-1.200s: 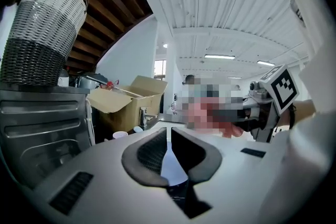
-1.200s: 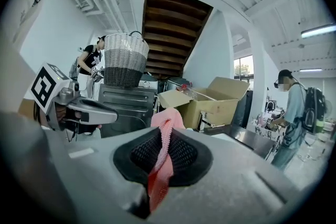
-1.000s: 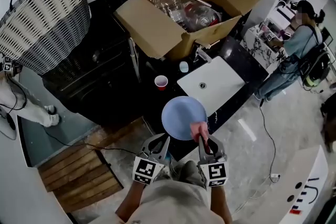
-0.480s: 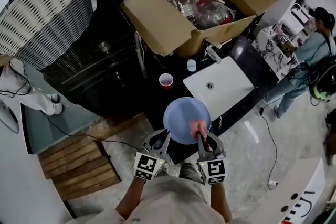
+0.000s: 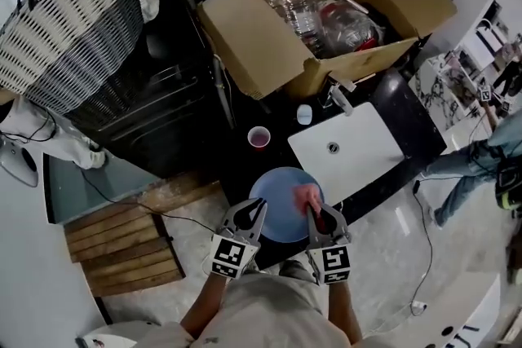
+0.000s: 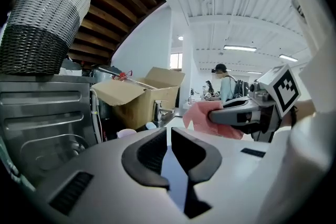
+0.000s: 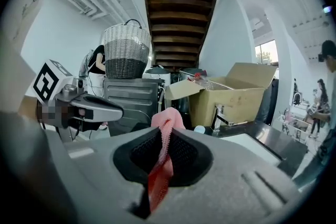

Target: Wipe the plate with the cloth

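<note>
In the lower centre of the head view, the left gripper (image 5: 256, 209) had its fingers closed tight on the left rim of the blue plate (image 5: 282, 220). The right gripper (image 5: 315, 213) pinched the pink cloth (image 5: 307, 196), which bunched past its fingers over the plate's right side.

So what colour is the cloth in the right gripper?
Pink. The cloth shows best in the right gripper view, pinched between the fingers.

Grey left gripper (image 5: 258, 206) and right gripper (image 5: 315, 213) carry black-and-white marker cubes (image 5: 229, 257).
</note>
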